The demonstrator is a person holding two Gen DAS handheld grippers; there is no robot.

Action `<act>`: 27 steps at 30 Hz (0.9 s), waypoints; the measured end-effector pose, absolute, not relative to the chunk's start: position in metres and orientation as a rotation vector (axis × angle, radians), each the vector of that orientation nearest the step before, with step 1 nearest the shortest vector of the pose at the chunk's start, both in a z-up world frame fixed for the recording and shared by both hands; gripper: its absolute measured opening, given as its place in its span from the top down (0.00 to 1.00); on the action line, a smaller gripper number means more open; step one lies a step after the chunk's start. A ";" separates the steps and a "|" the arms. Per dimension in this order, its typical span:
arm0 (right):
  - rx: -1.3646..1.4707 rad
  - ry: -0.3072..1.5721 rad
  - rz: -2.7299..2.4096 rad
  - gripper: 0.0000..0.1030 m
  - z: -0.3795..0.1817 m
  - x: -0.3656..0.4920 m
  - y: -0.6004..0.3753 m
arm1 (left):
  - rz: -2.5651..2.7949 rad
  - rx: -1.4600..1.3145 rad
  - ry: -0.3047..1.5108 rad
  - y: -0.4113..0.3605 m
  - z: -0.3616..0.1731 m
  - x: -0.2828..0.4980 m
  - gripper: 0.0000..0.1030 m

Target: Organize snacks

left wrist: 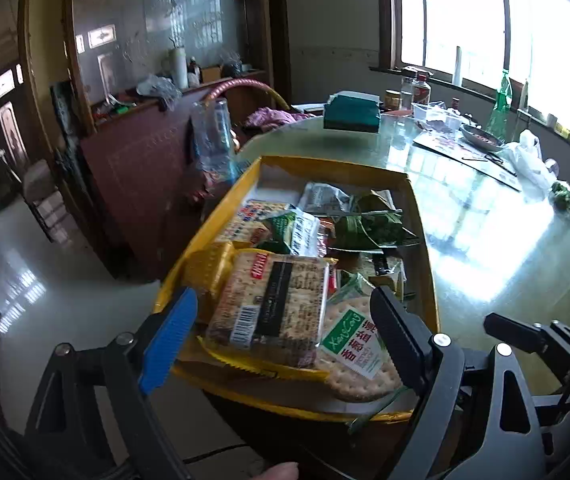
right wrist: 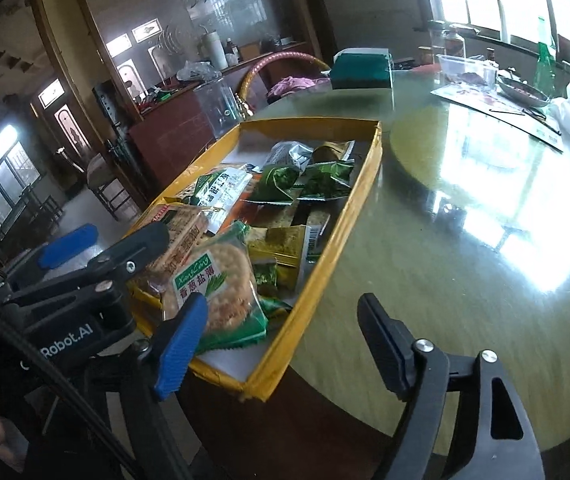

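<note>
A shallow yellow cardboard box (left wrist: 419,216) sits at the near left edge of a round glass-topped table (left wrist: 505,264), filling the centre of the left wrist view. In it, at its near end, a clear-wrapped square cracker pack (left wrist: 273,304) lies on other packets, with a round cracker pack with a green label (left wrist: 355,346) just to its right. Behind them, mid-box, lie green foil sachets (left wrist: 369,228), and a silver foil pouch (left wrist: 325,196) is near the far wall. Beyond the box, at the table's far edge, stands a dark green rectangular box (left wrist: 351,114). At upper right are a clear plastic tub (left wrist: 437,114), a metal dish (left wrist: 481,136) and a white plastic bag (left wrist: 529,160).
</note>
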State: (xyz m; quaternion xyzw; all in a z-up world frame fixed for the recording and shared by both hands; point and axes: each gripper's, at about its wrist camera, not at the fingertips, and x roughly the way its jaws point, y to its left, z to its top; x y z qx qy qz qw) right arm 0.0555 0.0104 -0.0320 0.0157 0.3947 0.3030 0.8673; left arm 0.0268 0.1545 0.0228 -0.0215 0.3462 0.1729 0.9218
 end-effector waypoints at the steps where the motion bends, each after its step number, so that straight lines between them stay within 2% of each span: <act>1: 0.028 0.824 0.630 0.23 -0.032 0.054 0.009 | 0.360 -0.039 0.709 0.154 0.025 0.024 0.14; 14: 0.059 0.828 0.620 0.23 -0.024 0.046 -0.004 | 0.427 -0.072 0.703 0.164 0.025 0.005 0.14; 27: 0.046 0.841 0.642 0.23 -0.017 0.057 0.031 | 0.507 -0.103 0.694 0.188 0.026 0.002 0.14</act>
